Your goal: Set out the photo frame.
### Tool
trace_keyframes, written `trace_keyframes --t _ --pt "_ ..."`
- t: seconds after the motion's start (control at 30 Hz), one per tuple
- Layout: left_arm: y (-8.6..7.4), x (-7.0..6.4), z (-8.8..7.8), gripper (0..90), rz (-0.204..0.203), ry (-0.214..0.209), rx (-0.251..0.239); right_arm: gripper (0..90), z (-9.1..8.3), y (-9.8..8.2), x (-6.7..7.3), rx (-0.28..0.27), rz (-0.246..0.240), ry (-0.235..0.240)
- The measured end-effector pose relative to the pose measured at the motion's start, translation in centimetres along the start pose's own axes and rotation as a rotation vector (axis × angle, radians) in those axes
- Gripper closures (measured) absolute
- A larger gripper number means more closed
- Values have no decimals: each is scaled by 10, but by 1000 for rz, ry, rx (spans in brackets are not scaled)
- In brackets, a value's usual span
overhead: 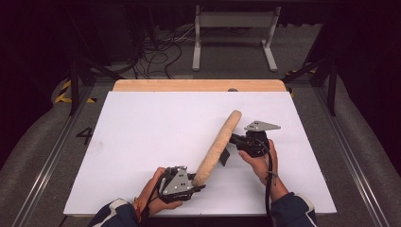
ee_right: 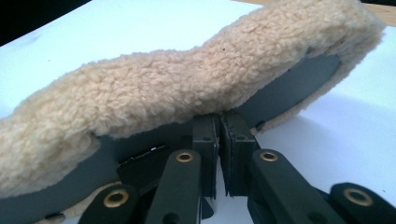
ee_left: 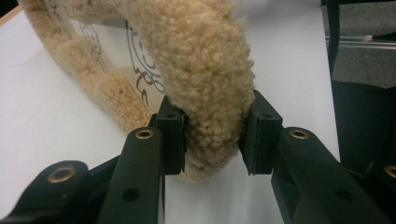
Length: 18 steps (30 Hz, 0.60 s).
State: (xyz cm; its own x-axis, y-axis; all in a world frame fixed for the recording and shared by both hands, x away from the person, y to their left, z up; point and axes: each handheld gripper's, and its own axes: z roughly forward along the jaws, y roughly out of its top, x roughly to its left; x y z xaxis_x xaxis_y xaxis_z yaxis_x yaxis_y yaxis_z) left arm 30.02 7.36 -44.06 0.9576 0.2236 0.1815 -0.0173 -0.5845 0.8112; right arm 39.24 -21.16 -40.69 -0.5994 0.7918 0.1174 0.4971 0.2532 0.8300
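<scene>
Black jaws of my left gripper (ee_left: 212,140) clamp the fleecy cover's (overhead: 217,146) near end above the white table (overhead: 142,142); my right gripper (ee_right: 219,140) seems nearly closed on its grey edge, contact partly hidden.

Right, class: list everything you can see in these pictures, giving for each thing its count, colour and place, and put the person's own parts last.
Fleece strip: one, tan, with a dark grey underside in the right gripper view, slanting up off the table between the two grippers.
Table sheet: one, white, covering the table.
Wooden edge: one, light brown, along the table's far side.
Metal frame: one, light grey, on the floor beyond the table.
Cables: several, dark, on the floor beyond.
Left gripper: one, black, fingers clamped on the strip's near end.
Right gripper: one, black, fingers closed at the strip's dark underside.
Hands: two, near edge.
</scene>
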Motion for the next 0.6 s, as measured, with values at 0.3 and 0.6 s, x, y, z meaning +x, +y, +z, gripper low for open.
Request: trace_keyframes --t 0.3,0.6 --pt "0 1 2 634 -7 -8 -17 829 -10 3 11 49 -8 37" --pt "3 -1 7 620 -9 -12 -23 750 -37 8 15 2 53 63"
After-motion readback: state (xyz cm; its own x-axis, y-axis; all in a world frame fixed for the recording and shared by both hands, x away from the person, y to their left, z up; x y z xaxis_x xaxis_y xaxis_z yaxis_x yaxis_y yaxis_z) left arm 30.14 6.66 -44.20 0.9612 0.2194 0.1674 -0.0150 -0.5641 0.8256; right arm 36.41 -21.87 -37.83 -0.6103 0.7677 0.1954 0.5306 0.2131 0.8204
